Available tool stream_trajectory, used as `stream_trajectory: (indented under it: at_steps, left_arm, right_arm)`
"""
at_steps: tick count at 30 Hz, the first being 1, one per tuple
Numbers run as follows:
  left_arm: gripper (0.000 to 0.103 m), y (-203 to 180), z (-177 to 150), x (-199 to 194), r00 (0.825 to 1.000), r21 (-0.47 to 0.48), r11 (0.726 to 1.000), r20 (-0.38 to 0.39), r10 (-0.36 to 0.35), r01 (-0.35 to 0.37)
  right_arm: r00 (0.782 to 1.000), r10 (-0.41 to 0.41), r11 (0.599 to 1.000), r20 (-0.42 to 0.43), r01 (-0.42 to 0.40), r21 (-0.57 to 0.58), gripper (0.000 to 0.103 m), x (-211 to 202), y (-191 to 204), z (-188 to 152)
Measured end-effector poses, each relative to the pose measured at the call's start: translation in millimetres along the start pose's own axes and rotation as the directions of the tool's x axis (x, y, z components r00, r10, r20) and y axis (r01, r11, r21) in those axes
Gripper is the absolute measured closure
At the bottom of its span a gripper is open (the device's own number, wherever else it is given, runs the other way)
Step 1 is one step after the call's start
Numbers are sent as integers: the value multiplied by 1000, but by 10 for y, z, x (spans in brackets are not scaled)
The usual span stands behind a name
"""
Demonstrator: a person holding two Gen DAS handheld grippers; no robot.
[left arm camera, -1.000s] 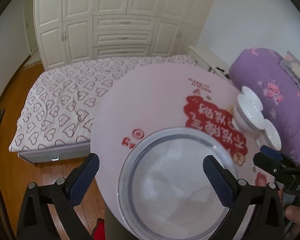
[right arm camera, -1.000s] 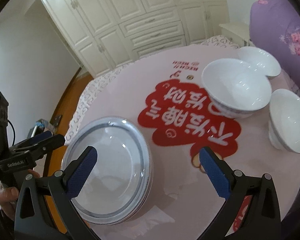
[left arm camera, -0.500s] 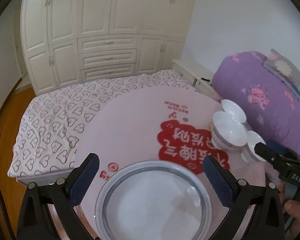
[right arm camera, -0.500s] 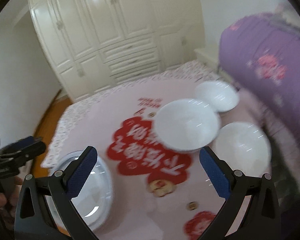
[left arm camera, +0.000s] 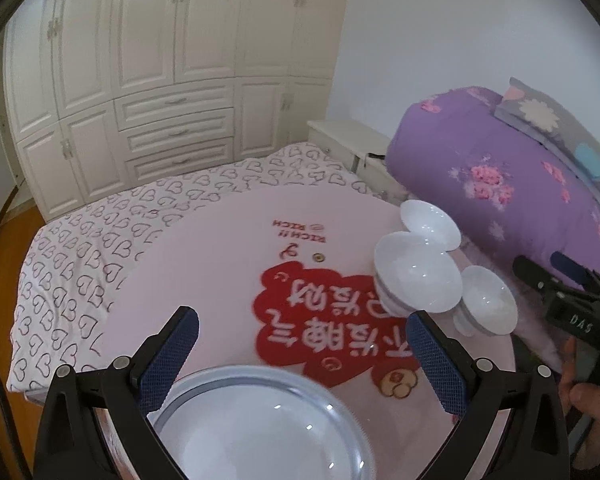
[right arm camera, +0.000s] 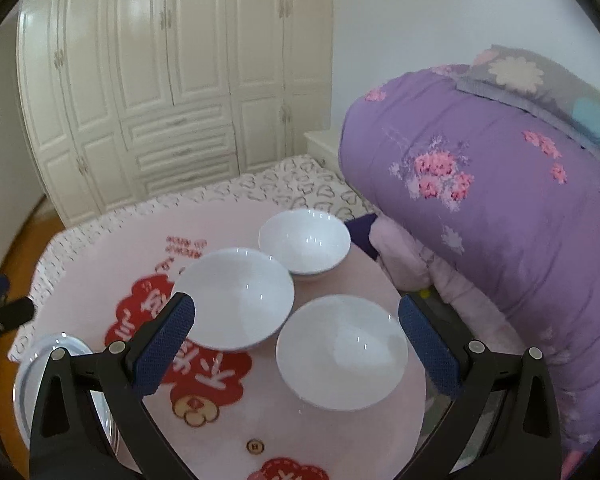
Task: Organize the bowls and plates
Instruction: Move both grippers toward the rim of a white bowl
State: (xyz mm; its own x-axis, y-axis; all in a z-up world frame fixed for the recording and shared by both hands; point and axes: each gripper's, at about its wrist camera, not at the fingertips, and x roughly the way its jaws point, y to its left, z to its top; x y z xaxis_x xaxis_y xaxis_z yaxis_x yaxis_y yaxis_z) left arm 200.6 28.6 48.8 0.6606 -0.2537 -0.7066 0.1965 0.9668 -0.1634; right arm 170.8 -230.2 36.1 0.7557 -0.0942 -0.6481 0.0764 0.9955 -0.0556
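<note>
Both the left gripper (left arm camera: 300,364) and right gripper (right arm camera: 296,344) gape empty; three bowls (right arm camera: 342,352) cluster mid-frame on the desk (right arm camera: 340,432), plate (left arm camera: 256,428) lower left, possibly stacked.

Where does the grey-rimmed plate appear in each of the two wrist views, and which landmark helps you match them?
Left wrist view: the plate sits at bottom centre, between the left gripper's fingers.
Right wrist view: the plate is at the lower left edge, partly hidden by a finger.
Shared landmark: the red cloud print on the round table.
</note>
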Motion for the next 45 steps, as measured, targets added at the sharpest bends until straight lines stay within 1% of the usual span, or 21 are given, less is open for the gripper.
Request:
stream_trajectory:
  at_steps: [3, 5, 10, 14, 19, 20, 21, 23, 25, 27, 28, 30, 34, 36, 39, 42, 45]
  left_arm:
    - [1, -77, 78, 180, 1000, 3, 1000, -6, -7, 7]
    - [1, -115, 127, 297, 1000, 0, 1000, -13, -11, 11]
    - [1, -236, 209, 567, 999, -9, 1000, -35, -8, 8]
    - [1, -295, 267, 755, 998, -20, 1000, -56, -6, 5]
    - [1, -382, 300, 922, 998, -15, 1000, -69, 4, -5]
    - [1, -401, 303, 936, 998, -14, 1000, -70, 4, -5]
    - [1, -424, 305, 964, 997, -11, 1000, -72, 5, -6]
    - [1, -464, 296, 985, 997, -5, 1000, -73, 5, -5]
    - [1, -511, 287, 1011, 997, 4, 1000, -72, 6, -6]
    - [1, -565, 283, 1058, 997, 12, 1000, -73, 9, -8]
    - [1, -574, 272, 1062, 997, 13, 1000, -73, 8, -7]
    - [1, -603, 259, 1109, 997, 16, 1000, -77, 13, -12]
    - [1, -638, 253, 1217, 996, 18, 1000, -92, 20, -19]
    - [1, -643, 258, 1269, 995, 14, 1000, -98, 25, -23]
    - [1, -639, 269, 1351, 993, 3, 1000, -112, 30, -30]
    - [1, -638, 275, 1451, 991, -10, 999, -131, 29, -31]
    - [1, -657, 284, 1534, 989, -10, 999, -142, 32, -34]
  right_arm:
    - [999, 41, 999, -31, -40, 27, 0, 158, -69, 81]
    - [999, 18, 1000, -48, -18, -3, 0, 310, -59, 118]
    - [995, 20, 999, -101, -25, -47, 0, 607, -58, 143]
    - [992, 57, 997, -115, -62, -38, 0, 767, -101, 149]
    - [983, 140, 990, -117, -138, 25, 0, 882, -217, 134]
    - [978, 149, 989, -143, -146, 28, 0, 918, -231, 127]
    - [976, 130, 991, -176, -129, 17, 0, 958, -230, 122]
    - [986, 80, 997, -149, -81, 1, 0, 937, -260, 134]
    - [988, 5, 1000, -157, -6, -3, 0, 939, -289, 164]
    - [988, -28, 1000, -153, 25, -19, 0, 923, -291, 174]
    - [987, -16, 1000, -162, 12, -25, 0, 931, -295, 170]
    - [981, 42, 998, -189, -48, -28, 0, 954, -283, 146]
    - [972, 109, 994, -209, -113, -6, 0, 1029, -330, 136]
    - [972, 98, 995, -212, -104, -14, 0, 1055, -340, 141]
    - [974, 70, 993, -215, -89, -78, 0, 1097, -286, 155]
    - [967, 85, 989, -240, -112, -98, 0, 1164, -269, 151]
    - [964, 82, 988, -253, -112, -105, 0, 1241, -265, 154]
